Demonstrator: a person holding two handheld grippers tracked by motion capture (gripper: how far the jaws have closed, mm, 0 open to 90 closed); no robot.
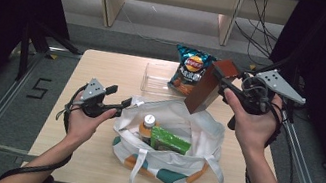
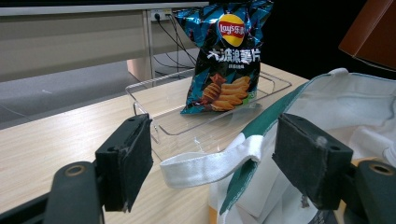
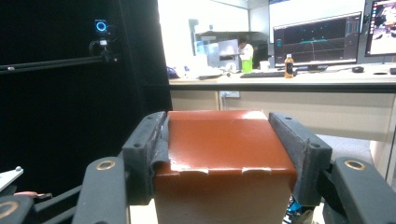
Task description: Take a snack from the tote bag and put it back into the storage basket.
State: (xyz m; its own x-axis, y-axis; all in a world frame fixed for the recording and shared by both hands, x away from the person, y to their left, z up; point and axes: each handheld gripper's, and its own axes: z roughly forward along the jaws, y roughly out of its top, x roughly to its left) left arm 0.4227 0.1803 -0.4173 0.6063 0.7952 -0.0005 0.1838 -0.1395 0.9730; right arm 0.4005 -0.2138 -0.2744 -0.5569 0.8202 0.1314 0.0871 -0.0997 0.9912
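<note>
Brown box, glossy reddish carton, tilted, held in the air above the bag's far edge, white tote bag with green trim, open on the table, bottle and green pack inside

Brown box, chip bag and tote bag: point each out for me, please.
brown box (image 1: 206,89): high view, on its long side face, held above the bag.
chip bag (image 2: 226,60): left gripper view, on its printed front.
tote bag (image 1: 205,129): high view, on the white cloth at its right side.
</note>
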